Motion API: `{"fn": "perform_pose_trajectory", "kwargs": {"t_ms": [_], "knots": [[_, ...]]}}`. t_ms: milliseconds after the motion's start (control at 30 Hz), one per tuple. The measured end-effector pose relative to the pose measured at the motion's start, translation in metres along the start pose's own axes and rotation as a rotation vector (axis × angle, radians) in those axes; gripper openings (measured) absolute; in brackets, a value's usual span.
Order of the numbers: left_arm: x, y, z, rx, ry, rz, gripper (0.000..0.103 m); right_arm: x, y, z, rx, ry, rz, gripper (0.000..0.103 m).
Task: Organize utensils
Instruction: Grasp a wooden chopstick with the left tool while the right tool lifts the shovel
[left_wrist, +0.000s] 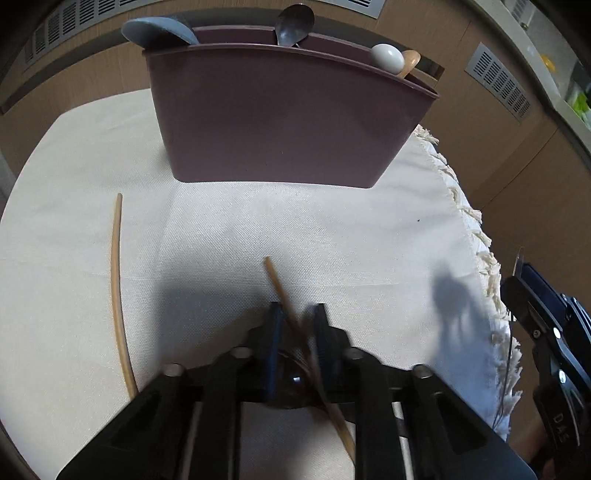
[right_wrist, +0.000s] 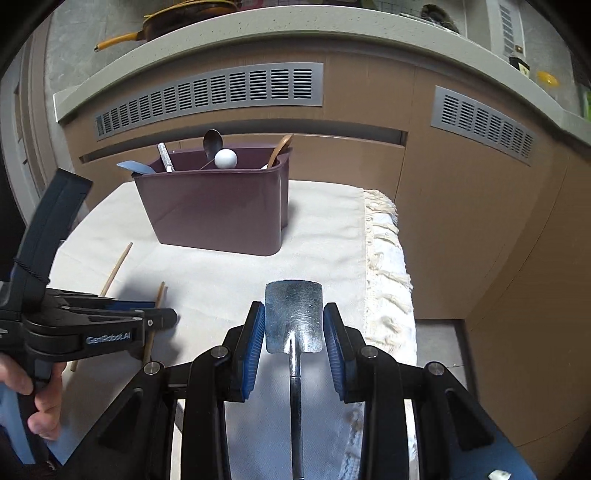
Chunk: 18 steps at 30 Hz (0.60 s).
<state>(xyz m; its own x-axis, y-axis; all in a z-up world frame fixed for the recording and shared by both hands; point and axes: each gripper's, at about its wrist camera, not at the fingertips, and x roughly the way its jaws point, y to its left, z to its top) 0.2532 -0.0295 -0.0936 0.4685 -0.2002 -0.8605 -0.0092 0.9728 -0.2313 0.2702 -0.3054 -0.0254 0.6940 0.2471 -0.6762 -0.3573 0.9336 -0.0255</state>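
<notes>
Holder: maroon plastic utensil caddy (right_wrist: 218, 206) at the cloth-covered counter's (left_wrist: 332, 229) far edge.
Contents: grey spatula (left_wrist: 159, 33), steel spoon (left_wrist: 295, 24), white-headed utensil (left_wrist: 386, 56), wooden spoon (left_wrist: 410, 61); compartments unclear.
Left claw (left_wrist: 297, 328): nearly closed, seemingly pinching a thin wooden chopstick (left_wrist: 280, 291).
Second chopstick (left_wrist: 116, 288): near left edge.
Right claw (right_wrist: 294, 321): half-spread around a steel turner (right_wrist: 294, 317).

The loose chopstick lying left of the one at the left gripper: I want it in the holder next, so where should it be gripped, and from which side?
Grip the loose chopstick near mid-length, coming straight down from above with the pads either side of the shaft. It lies flat on the cloth, thin and long, with bare cloth on both sides, so probably only a top-down pinch across its width gets under it.
</notes>
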Motion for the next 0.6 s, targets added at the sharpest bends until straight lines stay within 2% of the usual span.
{"fn": "perform_pose_trajectory", "kwargs": {"t_ms": [67, 167, 267, 400, 600], "knots": [[-0.005, 0.003, -0.003, 0.006, -0.018, -0.028, 0.012, -0.001, 0.001, 0.0, 0.016, -0.003, 0.015, 0.029], [-0.023, 0.01, -0.005, 0.008, -0.085, -0.087, 0.011, -0.007, 0.001, 0.004, 0.032, -0.016, 0.051, 0.029], [-0.048, 0.02, -0.009, 0.017, -0.143, -0.148, 0.01, -0.017, 0.003, 0.011, 0.047, -0.033, 0.125, 0.029], [-0.078, 0.032, -0.016, 0.023, -0.215, -0.171, 0.008, -0.031, 0.007, 0.019, 0.062, -0.057, 0.239, 0.029], [-0.117, 0.049, -0.01, 0.009, -0.349, -0.191, 0.005, -0.031, 0.019, 0.029, 0.053, -0.072, 0.246, 0.029]]}}
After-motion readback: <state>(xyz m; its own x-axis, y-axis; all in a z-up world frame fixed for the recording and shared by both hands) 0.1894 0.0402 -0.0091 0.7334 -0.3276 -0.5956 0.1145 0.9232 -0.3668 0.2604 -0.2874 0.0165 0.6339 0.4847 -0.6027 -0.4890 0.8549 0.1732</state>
